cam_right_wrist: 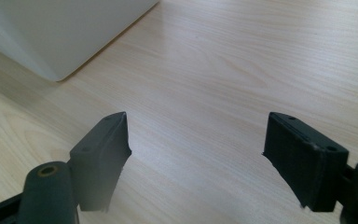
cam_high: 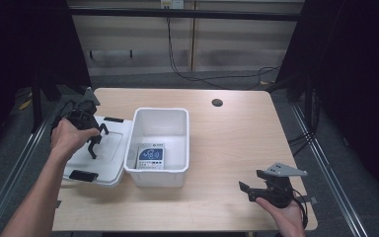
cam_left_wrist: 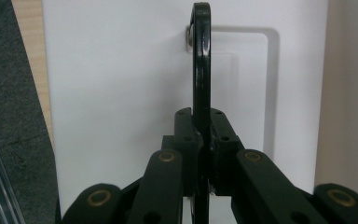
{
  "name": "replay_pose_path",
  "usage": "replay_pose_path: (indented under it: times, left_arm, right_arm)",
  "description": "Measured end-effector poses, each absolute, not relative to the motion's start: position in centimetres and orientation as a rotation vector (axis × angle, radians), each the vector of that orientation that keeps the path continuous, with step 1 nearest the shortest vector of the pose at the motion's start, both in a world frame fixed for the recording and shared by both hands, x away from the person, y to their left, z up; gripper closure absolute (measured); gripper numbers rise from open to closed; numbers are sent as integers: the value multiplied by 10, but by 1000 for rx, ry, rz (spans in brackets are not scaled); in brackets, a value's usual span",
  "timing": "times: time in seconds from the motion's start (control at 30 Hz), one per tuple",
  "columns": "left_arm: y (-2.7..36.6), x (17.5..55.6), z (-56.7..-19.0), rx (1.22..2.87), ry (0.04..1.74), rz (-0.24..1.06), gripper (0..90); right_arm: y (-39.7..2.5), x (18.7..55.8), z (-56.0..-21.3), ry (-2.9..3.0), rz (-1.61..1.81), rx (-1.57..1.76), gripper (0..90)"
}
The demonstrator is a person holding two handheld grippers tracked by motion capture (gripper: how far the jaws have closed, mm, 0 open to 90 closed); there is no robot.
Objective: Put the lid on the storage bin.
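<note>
A white lid (cam_high: 109,159) lies flat on the table's left side, beside an open white bin (cam_high: 160,112). My left gripper (cam_high: 94,140) is above the lid, shut on its thin black handle (cam_left_wrist: 201,70), which stands upright between the jaws over the lid (cam_left_wrist: 121,93). Black latches (cam_high: 83,175) sit on the lid's ends. A blue-and-white packet (cam_high: 150,157) lies in the bin. Near the table's front right, my right gripper (cam_high: 249,190) is open with nothing between its fingers. In the right gripper view, my right gripper (cam_right_wrist: 196,158) hovers over bare wood, the bin's corner (cam_right_wrist: 60,32) ahead.
The light wooden table (cam_high: 227,143) has a round cable hole (cam_high: 217,102) at the back. Metal rails run along the floor on both sides, and cables trail behind the table.
</note>
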State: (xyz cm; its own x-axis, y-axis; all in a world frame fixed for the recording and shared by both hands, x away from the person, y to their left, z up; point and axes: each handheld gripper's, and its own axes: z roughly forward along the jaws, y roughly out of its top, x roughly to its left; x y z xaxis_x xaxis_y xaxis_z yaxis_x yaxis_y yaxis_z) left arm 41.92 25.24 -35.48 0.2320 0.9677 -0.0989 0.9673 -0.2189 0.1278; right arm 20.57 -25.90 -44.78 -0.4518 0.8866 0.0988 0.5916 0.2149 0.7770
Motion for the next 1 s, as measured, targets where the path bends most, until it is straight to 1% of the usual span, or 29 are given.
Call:
replay_pose_path:
  times: [0.3,0.47,1.0]
  left_arm:
    - [264,416,-340,2320,1832,4,848]
    - [268,413,-332,2345,1783,-5,848]
    - [274,411,-310,2328,1812,25,848]
  right_arm:
    - [-259,206,-448,2127,1106,1377,212]
    - [-259,206,-448,2129,1104,1377,212]
    - [-259,206,-448,2127,1105,1379,210]
